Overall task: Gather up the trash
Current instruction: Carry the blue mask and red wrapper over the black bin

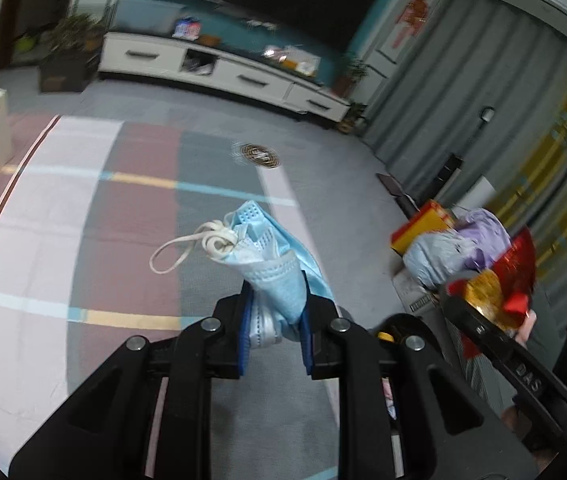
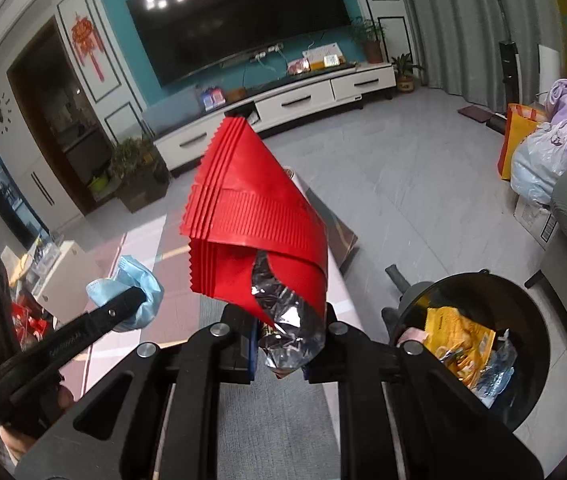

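Right tongs [image 2: 281,354], nearest in the right wrist view: closed on a red snack wrapper [image 2: 259,216] at its torn, foil-lined lower end. The wrapper's long axis runs up and forward from the tongs, tilting slightly left. Low and to the right of these tongs, close by, stands the black trash bin [image 2: 539,364], mouth open toward the camera, with yellow and pale wrappers already inside. The coming move appears to turn on this relation: the bin lies right of and below the held wrapper, and the right tongs are plainly the nearer pair.

Left tongs [image 1: 275,328], nearest in the left wrist view: closed on a crumpled blue face mask [image 1: 279,264], whose bulk rises forward from the tongs, with a white ear loop trailing to the left. In the right wrist view the same mask sits at far left, on the far side of the right tongs from the bin.

Beyond lies a striped rug [image 1: 123,220] on grey floor.

Limits: the bin's base and near rim are cut off behind the tongs' frame. The left view is motion-blurred, and the bin is not identifiable there. The wrapper's printing is unreadable.
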A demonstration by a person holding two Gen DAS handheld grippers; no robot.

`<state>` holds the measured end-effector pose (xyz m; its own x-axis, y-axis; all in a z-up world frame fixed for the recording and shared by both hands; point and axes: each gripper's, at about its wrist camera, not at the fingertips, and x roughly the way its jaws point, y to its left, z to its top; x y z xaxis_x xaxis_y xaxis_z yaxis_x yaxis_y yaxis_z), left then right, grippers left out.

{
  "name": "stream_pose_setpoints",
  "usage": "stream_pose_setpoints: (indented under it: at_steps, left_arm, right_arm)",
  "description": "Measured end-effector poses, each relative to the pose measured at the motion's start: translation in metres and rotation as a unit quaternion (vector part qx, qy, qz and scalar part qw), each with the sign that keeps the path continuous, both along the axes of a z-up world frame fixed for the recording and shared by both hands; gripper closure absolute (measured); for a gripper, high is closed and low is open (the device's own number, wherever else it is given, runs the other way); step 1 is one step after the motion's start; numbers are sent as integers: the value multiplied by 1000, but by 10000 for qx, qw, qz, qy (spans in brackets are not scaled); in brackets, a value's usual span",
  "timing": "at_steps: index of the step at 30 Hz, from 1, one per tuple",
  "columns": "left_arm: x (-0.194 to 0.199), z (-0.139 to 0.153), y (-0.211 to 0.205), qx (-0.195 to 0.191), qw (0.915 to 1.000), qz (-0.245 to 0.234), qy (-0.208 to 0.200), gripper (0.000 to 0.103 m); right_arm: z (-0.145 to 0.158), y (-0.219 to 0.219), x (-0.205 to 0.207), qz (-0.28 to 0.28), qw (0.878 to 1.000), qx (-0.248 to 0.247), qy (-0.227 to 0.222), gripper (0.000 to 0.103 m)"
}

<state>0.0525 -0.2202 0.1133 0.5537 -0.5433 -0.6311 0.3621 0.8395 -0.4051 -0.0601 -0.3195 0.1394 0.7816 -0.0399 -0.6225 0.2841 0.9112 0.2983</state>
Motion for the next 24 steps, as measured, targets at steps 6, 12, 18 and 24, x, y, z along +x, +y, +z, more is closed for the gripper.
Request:
stream_pose_setpoints:
  at_steps: [6,12,18,24]
  left_arm:
    - [-23,16,-39,-86,9983,-536,-227,82]
    - [-34,19,-85,-138,9945,-1014,-215,82]
    - [-43,8,-123,-116,9908,-1344,-122,82]
    - [-50,-5,-151,32,9869,-1612,-28,82]
  right_arm:
    - [9,-26,-18,-363,9992,78,-143,87]
    - [9,-52,-36,-797,9968,-49,-57,87]
    - [5,-80,-56,-1196,9928,35,-11,86]
    - [3,-96,-71,-1440,9895,109,22,86]
